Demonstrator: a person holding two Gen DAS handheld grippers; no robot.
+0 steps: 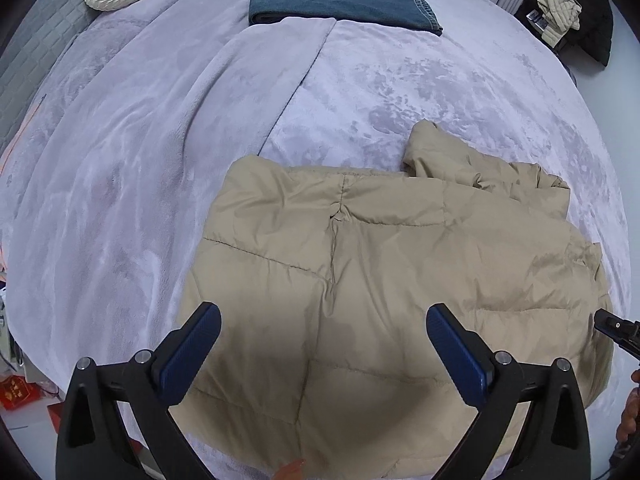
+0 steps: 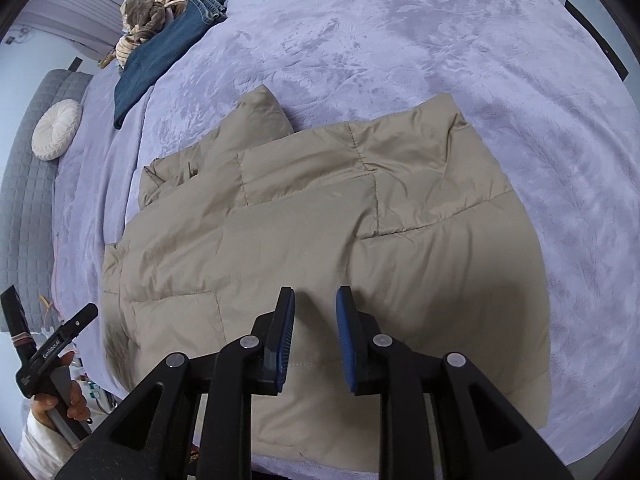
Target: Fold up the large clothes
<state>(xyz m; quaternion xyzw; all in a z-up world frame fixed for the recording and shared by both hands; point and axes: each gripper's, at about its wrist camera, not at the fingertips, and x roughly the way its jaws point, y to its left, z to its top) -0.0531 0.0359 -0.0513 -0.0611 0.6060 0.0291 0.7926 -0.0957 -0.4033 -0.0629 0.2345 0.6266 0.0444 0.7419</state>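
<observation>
1. A tan puffer jacket [image 1: 384, 280] lies on a lilac blanket [image 1: 140, 160] covering a bed, near the edge closest to the person. It looks partly folded into a rough rectangle, with one bunched part, perhaps a sleeve or the hood, sticking out at its far side.
2. The left gripper [image 1: 323, 354] hangs above the jacket, jaws spread wide, nothing between them.
3. The right gripper [image 2: 316, 332] hangs above the jacket too, jaws a little apart and holding nothing.
4. Folded jeans [image 1: 340, 4] sit well apart at the far side of the bed, beside a heap of striped clothes [image 2: 160, 4].
5. To fold well, likely pinch the two corners of one edge, lift evenly, carry them across, and tuck the bunched part in first.
</observation>
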